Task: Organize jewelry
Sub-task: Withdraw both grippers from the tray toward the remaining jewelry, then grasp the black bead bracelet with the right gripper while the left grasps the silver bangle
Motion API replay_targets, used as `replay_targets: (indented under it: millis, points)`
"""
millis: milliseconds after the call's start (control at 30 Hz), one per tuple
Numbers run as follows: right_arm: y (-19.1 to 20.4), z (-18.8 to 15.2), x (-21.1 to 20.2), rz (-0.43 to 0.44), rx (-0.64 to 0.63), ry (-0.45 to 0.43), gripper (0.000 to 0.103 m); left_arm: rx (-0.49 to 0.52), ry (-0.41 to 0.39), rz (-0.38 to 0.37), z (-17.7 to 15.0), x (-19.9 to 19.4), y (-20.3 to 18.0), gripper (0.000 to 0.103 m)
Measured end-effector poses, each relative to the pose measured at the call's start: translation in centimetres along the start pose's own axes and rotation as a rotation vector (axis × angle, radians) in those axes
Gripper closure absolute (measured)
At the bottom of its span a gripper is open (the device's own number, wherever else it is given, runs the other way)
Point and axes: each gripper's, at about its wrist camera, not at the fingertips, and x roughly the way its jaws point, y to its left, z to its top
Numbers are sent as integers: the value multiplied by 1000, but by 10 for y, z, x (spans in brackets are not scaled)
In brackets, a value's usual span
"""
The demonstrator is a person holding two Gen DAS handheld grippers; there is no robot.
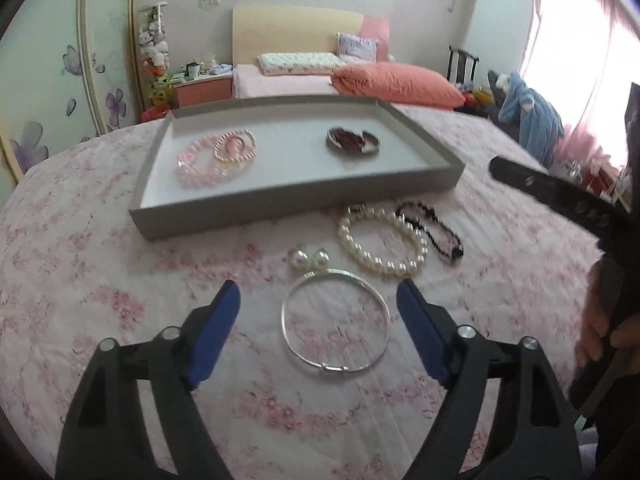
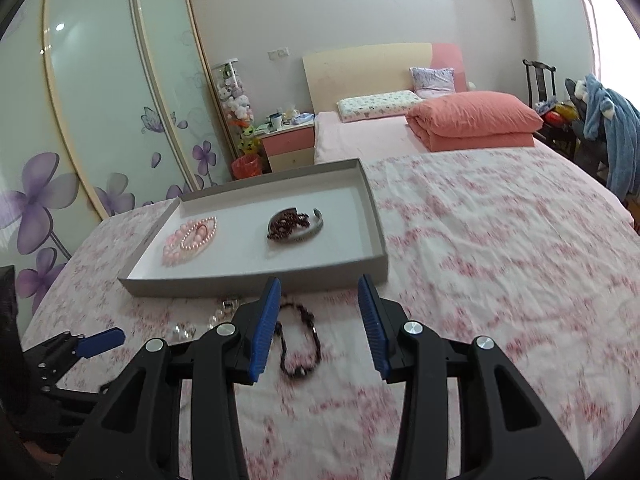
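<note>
A grey tray (image 1: 288, 208) lies on the pink floral bedspread, also in the right wrist view (image 2: 256, 278). It holds pink bead bracelets (image 1: 216, 156) and a dark red bead string on a silver bangle (image 1: 352, 142). In front of it lie a silver bangle (image 1: 335, 322), a white pearl bracelet (image 1: 382, 242), two pearl earrings (image 1: 308, 258) and a black bead bracelet (image 1: 432, 230). My left gripper (image 1: 320, 292) is open, its fingers either side of the silver bangle. My right gripper (image 2: 318, 292) is open above the black bead bracelet (image 2: 300, 340).
The bed stretches back to pillows and a folded orange quilt (image 2: 472, 120). A nightstand (image 2: 286, 148) and a wardrobe with purple flowers (image 2: 100, 120) stand at the left. A chair with blue clothing (image 2: 608, 128) is at the right.
</note>
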Motion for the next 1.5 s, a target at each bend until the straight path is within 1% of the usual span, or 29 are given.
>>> replay_targets:
  millis: [100, 300, 333, 433, 567, 600, 767, 867, 1000, 1167, 1267, 1400, 1500]
  points:
    - [-4, -6, -7, 2, 11, 2, 61, 22, 49, 22, -4, 12, -5, 18]
    - [-10, -14, -9, 4, 27, 16, 61, 43, 116, 67, -11, 29, -13, 15]
    - [-10, -15, -9, 4, 29, 19, 61, 53, 110, 83, -11, 30, -15, 15]
    - [-12, -17, -8, 5, 32, 26, 61, 40, 112, 84, -9, 32, -14, 15]
    - [-11, -19, -7, 7, 34, 30, 61, 34, 97, 92, -6, 30, -9, 31]
    - [-11, -19, -6, 7, 33, 33, 61, 35, 95, 92, -7, 29, -7, 34]
    - [-7, -20, -4, 12, 26, 41, 61, 29, 93, 100, -13, 21, 6, 34]
    - [-3, -21, -3, 18, 11, 47, 61, 15, 92, 115, -18, 14, 21, 34]
    - [1, -23, 3, 18, -4, 73, 61, -28, 90, 156, -19, 10, 47, 34]
    - [4, -28, 14, 3, -25, 129, 62, -95, 86, 208, -13, 11, 77, 34]
    - [7, -30, 20, -4, -43, 163, 67, -120, 85, 223, -12, 11, 87, 34]
    - [13, -31, 30, -17, -74, 202, 75, -122, 85, 226, -11, 10, 89, 34]
    - [15, -27, 40, -32, -83, 224, 76, -122, 85, 225, -10, 10, 88, 34]
